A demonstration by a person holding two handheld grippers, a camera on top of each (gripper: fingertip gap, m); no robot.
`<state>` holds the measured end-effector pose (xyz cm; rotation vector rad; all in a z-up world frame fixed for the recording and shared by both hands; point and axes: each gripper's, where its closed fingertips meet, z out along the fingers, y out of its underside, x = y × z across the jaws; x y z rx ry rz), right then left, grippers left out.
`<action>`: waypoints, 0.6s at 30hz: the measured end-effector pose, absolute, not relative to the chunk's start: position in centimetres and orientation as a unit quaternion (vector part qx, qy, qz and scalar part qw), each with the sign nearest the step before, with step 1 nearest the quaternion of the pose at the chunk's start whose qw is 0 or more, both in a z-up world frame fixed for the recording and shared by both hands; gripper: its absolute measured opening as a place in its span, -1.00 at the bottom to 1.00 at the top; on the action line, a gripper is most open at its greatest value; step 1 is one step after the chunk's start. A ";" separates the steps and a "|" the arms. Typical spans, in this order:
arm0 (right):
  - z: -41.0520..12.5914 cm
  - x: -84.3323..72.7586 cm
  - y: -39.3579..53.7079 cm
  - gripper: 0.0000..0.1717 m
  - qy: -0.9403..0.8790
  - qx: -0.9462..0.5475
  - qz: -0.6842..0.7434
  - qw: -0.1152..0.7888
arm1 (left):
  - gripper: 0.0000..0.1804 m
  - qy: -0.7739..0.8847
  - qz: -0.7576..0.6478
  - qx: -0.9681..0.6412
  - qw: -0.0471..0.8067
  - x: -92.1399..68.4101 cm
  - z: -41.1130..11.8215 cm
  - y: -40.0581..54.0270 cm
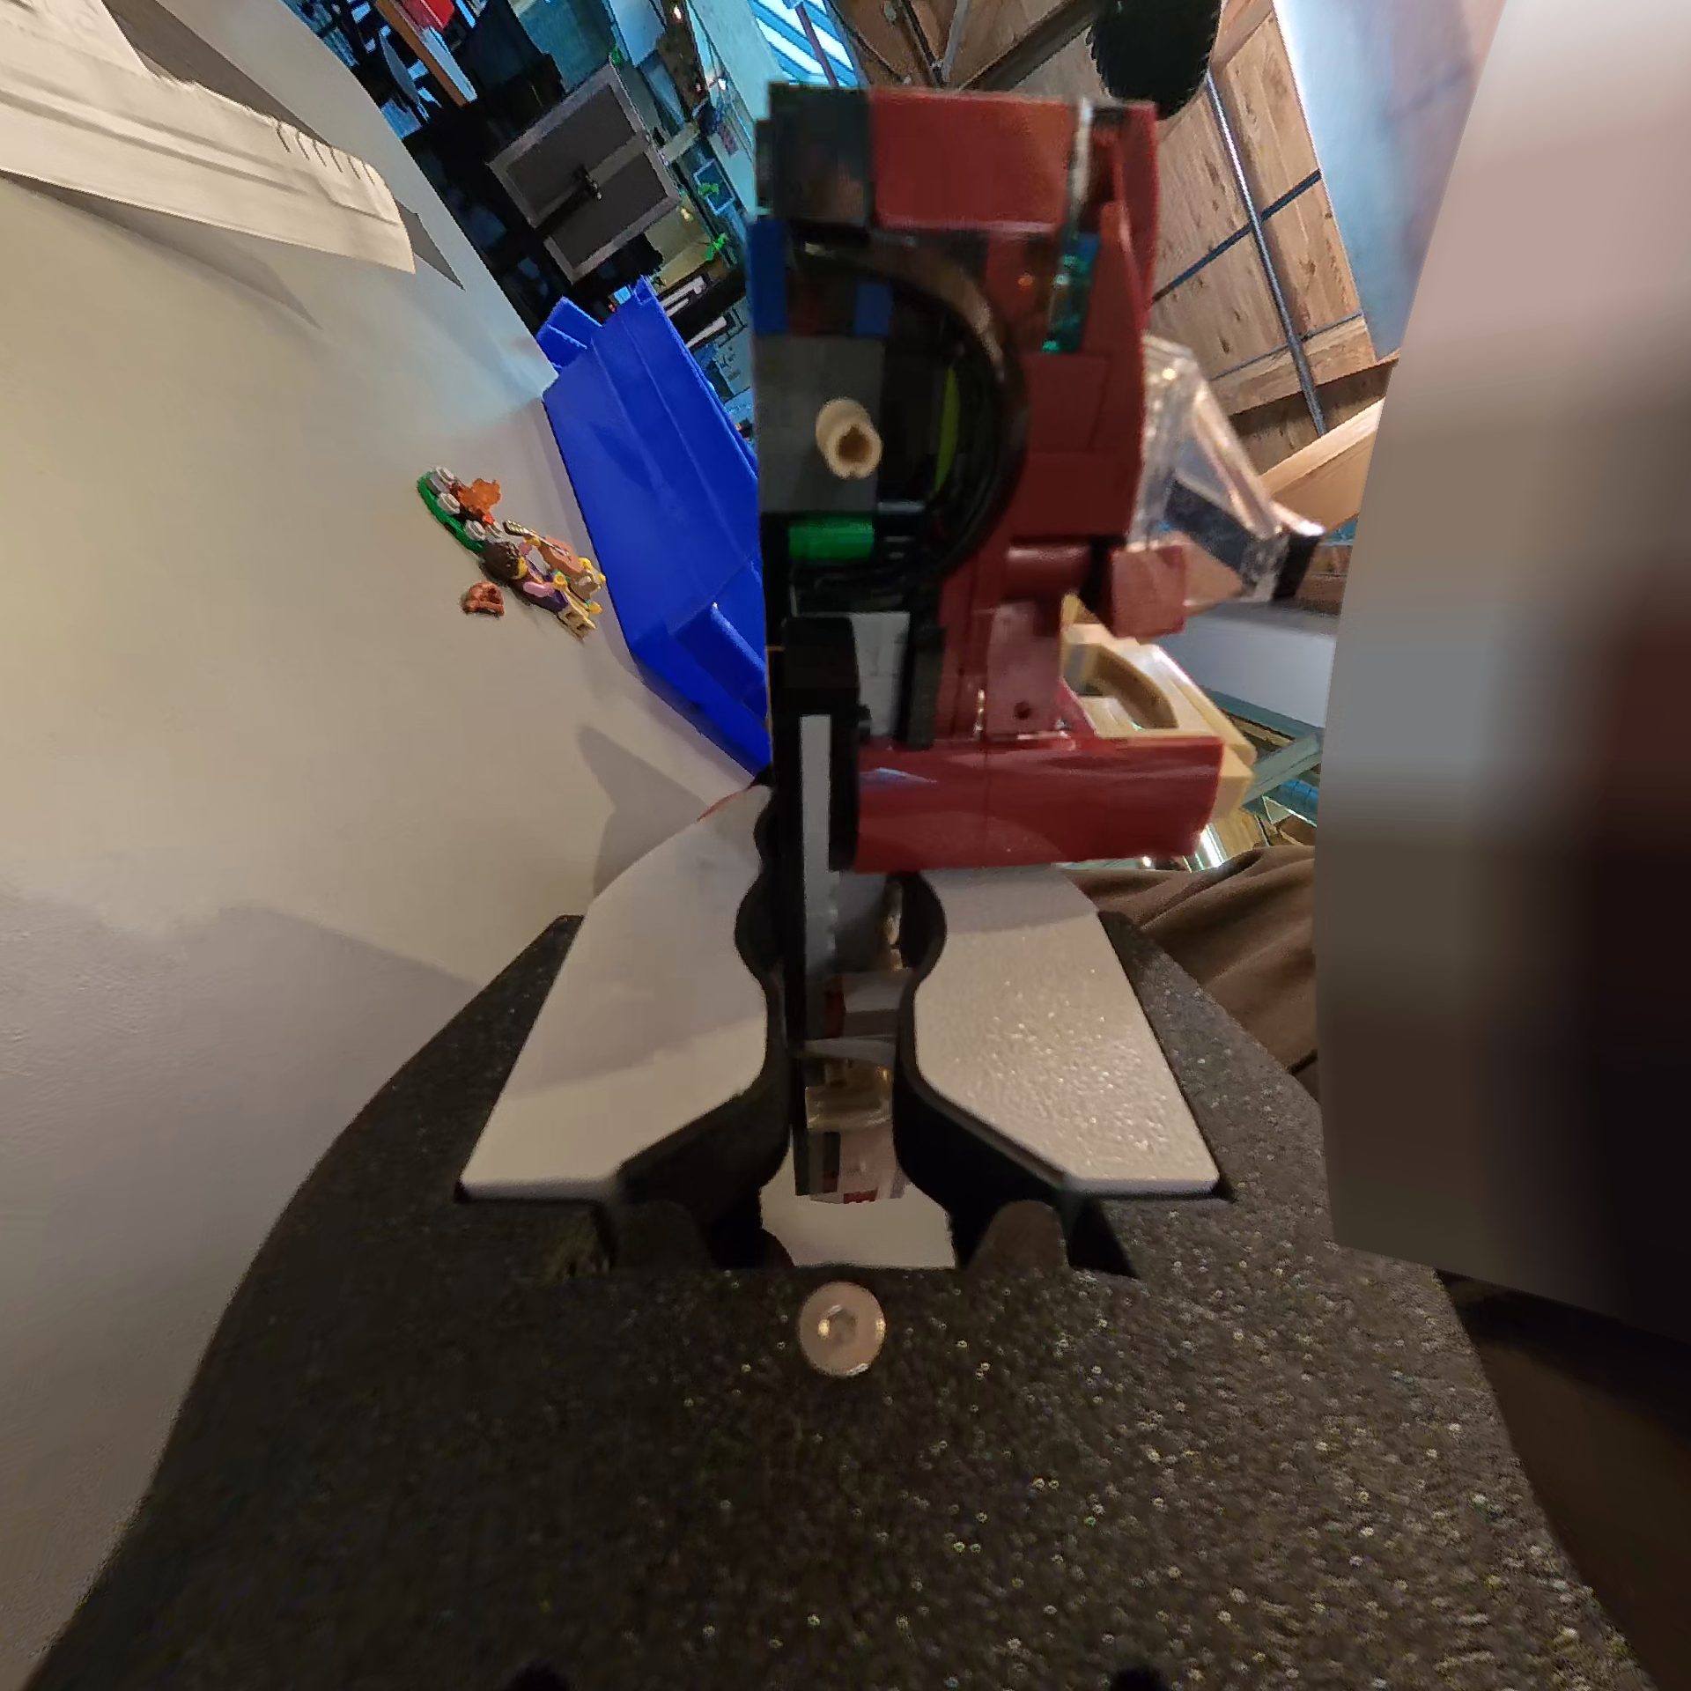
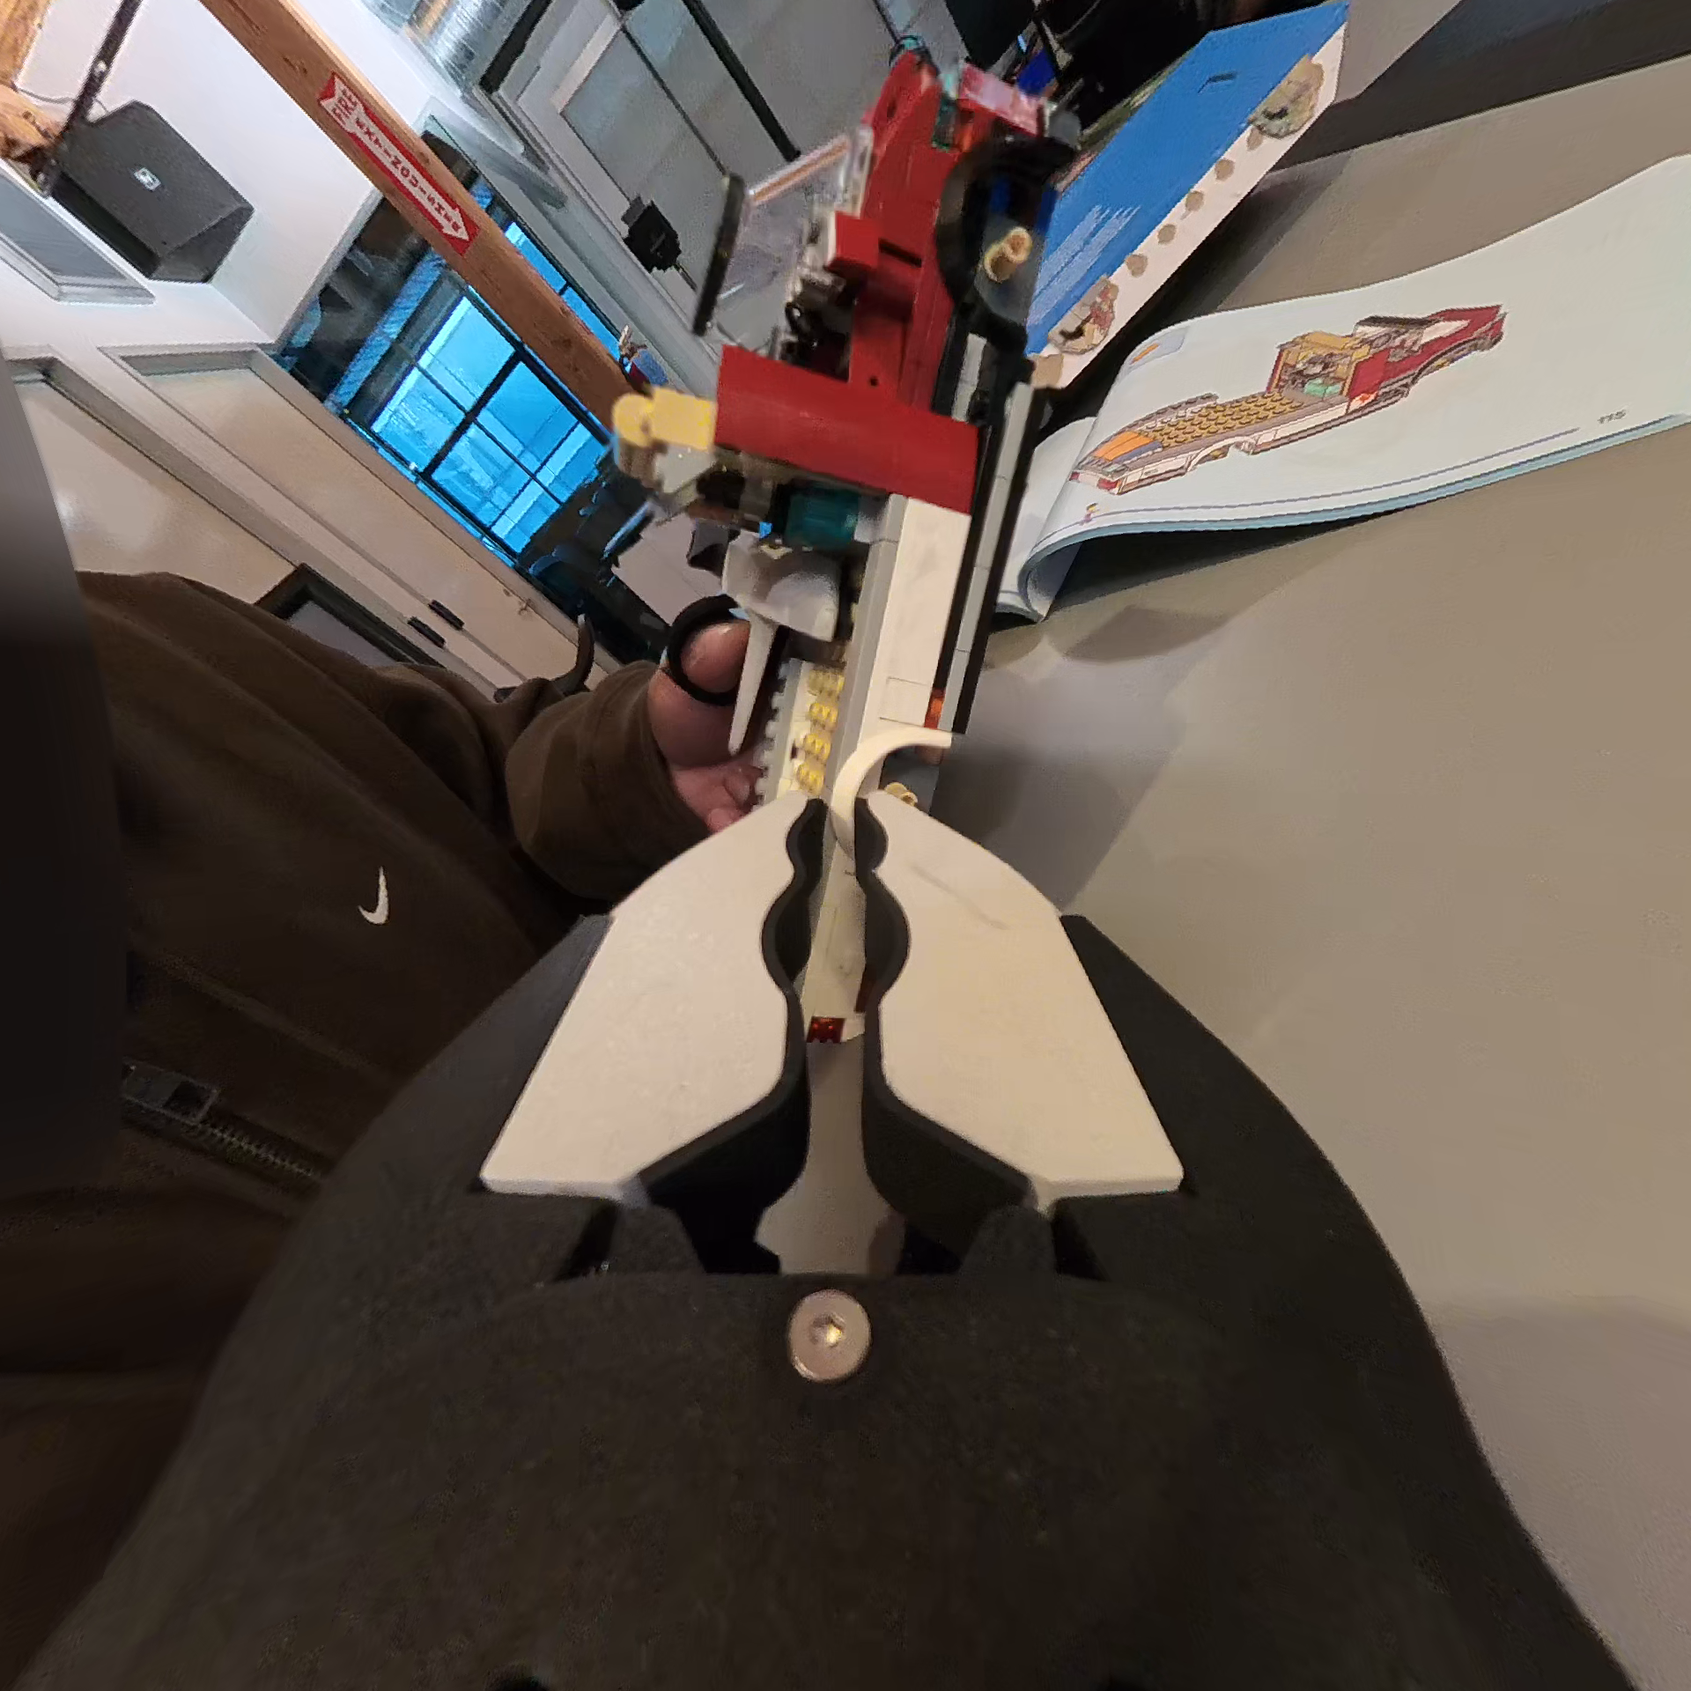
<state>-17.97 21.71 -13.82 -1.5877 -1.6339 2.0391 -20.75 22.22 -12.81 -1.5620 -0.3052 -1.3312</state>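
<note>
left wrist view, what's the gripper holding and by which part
The left gripper clamps a dark red, black and grey toy brick vehicle model by the thin black and grey edge at its near end.

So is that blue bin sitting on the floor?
No, the blue bin rests on the grey table, beside some small toy figures.

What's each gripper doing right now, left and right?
Left gripper: closed on the brick model, gripping its thin lower edge.
Right gripper: closed on a white curved piece beside the model.
</note>
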 end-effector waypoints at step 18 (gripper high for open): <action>-14.7 -17.6 20.9 -0.68 -0.527 -0.533 0.661 -0.031 | -0.77 -0.120 -0.570 -0.629 0.515 -20.8 -12.2 22.0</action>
